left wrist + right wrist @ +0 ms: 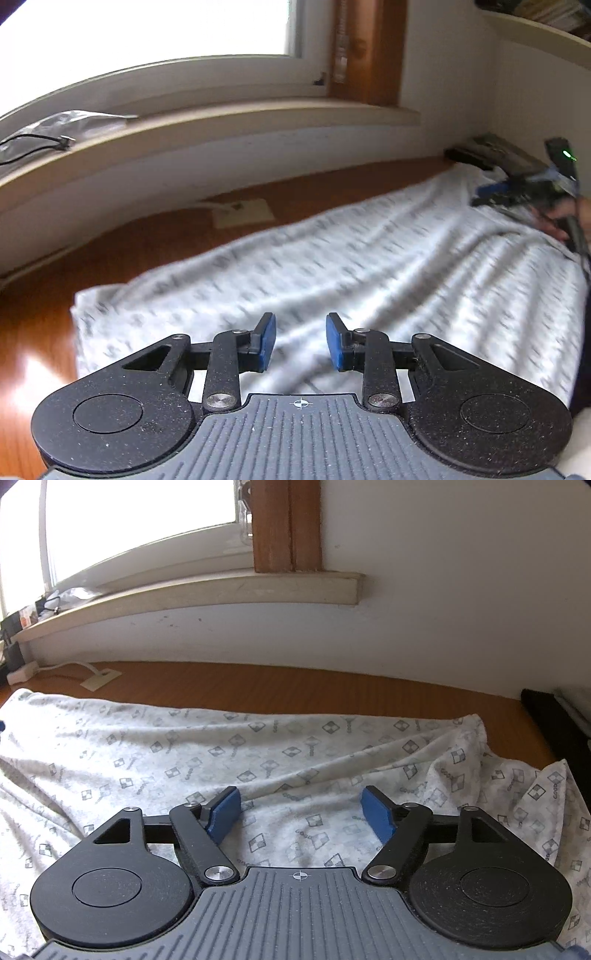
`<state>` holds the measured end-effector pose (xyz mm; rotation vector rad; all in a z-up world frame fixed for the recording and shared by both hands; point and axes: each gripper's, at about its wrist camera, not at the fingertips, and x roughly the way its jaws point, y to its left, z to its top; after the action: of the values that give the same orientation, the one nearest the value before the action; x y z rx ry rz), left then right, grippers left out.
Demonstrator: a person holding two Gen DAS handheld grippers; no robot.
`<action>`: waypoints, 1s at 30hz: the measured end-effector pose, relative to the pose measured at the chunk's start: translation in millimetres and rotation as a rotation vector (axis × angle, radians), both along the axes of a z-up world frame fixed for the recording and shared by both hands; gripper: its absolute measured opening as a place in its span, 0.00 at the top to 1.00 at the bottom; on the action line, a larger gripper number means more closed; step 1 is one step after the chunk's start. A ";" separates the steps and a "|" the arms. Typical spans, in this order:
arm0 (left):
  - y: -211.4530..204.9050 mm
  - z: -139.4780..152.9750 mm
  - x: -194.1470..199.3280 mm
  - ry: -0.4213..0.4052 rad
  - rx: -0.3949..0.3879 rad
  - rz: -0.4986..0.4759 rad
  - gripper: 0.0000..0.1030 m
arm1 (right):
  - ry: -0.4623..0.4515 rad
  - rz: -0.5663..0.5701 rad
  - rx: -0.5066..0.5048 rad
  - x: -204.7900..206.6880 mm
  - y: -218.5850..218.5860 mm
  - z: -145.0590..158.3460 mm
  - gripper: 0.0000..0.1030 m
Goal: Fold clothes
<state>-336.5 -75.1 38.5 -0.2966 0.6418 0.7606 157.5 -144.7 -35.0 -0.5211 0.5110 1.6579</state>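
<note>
Wooden table [295, 686] under a window sill, white wall behind. Just ahead of the left tool [301, 341]: jaws partly apart, nothing between them, garment [332, 258] spread flat beneath and beyond, blurred. Same for the right tool [301, 812]: jaws wide apart, empty, hovering over the cloth, with a rumpled flap beside its right finger. Further off, wrinkles running across the fabric toward the far edge; beyond that, bare wood, a small plate with a cable [99, 679], then the sill.

Likely trouble: closing on a single ridge and lifting one layer only, dragging the rest askew. Also possible: pinching at uneven points on the two sides and folding crooked. Wrinkles left unsmoothed, creased in. Far edge pushed toward the cable.
</note>
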 end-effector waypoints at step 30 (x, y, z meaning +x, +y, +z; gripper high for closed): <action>-9.4 -0.6 -97.2 -0.038 -0.065 0.196 0.71 | -0.001 -0.012 -0.004 0.9 -0.6 0.3 0.23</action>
<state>-433.7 -84.5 38.0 -0.4372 0.6082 0.9202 158.3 -145.3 -34.7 -0.5206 0.5156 1.6451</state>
